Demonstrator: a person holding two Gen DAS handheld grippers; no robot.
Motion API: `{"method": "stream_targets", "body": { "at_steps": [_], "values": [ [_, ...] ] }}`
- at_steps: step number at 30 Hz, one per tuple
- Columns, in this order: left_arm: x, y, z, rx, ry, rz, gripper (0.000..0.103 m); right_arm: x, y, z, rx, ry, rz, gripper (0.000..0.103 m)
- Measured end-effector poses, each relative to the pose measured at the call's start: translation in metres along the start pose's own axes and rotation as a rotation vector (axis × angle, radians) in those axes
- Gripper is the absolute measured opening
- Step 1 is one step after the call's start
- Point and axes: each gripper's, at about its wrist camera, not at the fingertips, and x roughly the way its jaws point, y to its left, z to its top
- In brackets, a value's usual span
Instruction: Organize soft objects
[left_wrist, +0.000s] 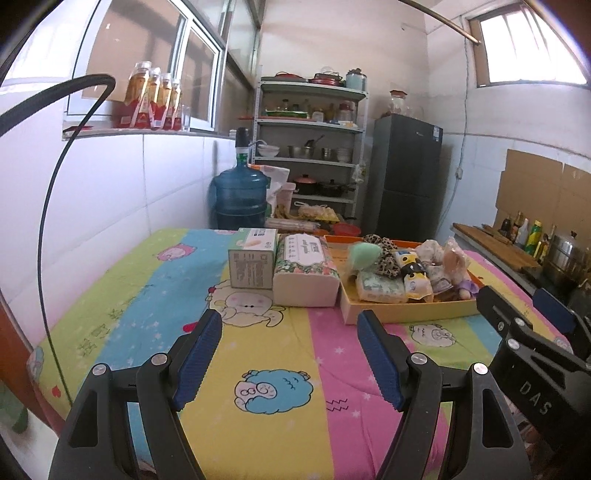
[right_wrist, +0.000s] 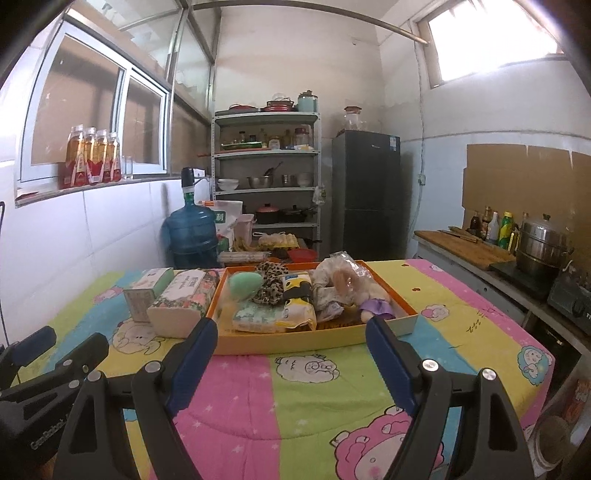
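Left gripper (left_wrist: 290, 332) hangs agape, empty | right gripper (right_wrist: 291, 339) likewise spread, empty | orange tray (right_wrist: 314, 338) brims with soft toys, tissue packs (right_wrist: 184, 299) just beside it on cartoon cloth (right_wrist: 295, 398)

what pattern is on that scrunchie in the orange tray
Leopard print scrunchie, tan with dark spots; clearest in the right wrist view.
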Motion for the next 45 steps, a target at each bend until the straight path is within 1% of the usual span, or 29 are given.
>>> {"method": "stream_targets", "body": {
  "at_steps": [6,12,17,28,45],
  "values": [
    [-0.004,0.004,0.001,0.001,-0.004,0.016,0.077,-0.006,0.004,-0.001,-0.005,-0.005,0.001,0.082],
    [-0.002,0.008,-0.002,0.004,0.005,0.042,0.077,-0.003,0.007,-0.001,0.002,0.001,0.024,0.082],
    [0.003,0.006,-0.003,0.011,0.016,0.042,0.077,0.0,0.011,-0.006,-0.011,0.015,0.043,0.082],
    [0.009,0.001,-0.005,0.025,0.025,0.055,0.077,0.008,0.006,-0.009,0.002,0.028,0.048,0.082],
    [0.01,0.0,-0.01,0.027,0.031,0.052,0.077,0.009,0.004,-0.012,0.007,0.028,0.046,0.082]
  ]
}}
